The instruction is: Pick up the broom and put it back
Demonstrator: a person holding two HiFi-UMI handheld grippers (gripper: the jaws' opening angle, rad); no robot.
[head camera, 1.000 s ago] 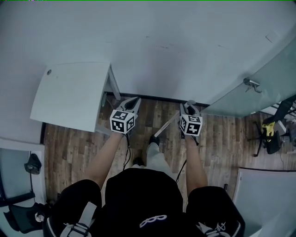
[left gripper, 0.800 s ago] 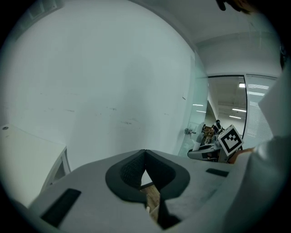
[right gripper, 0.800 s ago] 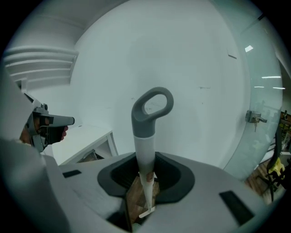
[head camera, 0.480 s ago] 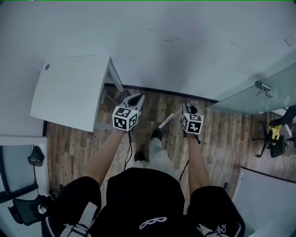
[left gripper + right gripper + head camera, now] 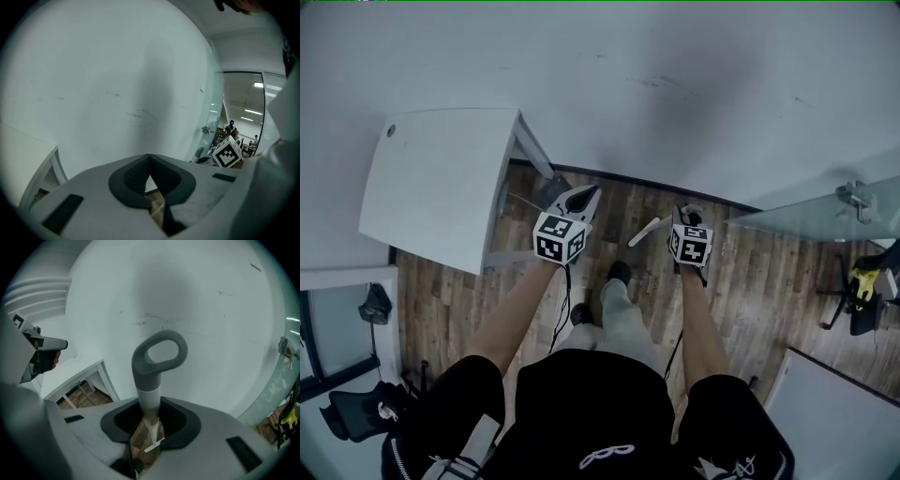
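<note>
The broom has a white shaft (image 5: pixel 644 232) and a grey loop grip (image 5: pixel 159 355). My right gripper (image 5: pixel 151 416) is shut on the shaft just below that grip, and the shaft runs down between the jaws toward the wooden floor. In the head view the right gripper (image 5: pixel 687 216) is held over the floor near the white wall, with the shaft slanting left from it. My left gripper (image 5: pixel 583 199) is beside it on the left, apart from the broom. Its jaws (image 5: pixel 149 158) meet at the tips with nothing between them.
A white table (image 5: pixel 441 183) stands at the left against the wall (image 5: pixel 675 94). A glass door (image 5: pixel 825 217) with a metal handle (image 5: pixel 858 197) is at the right, with an office chair (image 5: pixel 862 291) beyond it. The person's shoe (image 5: pixel 619 272) is on the floor between the arms.
Both grippers have moved forward toward the wall and lower. The right one carried the broom with it, and the visible shaft looks shorter in the head view.
</note>
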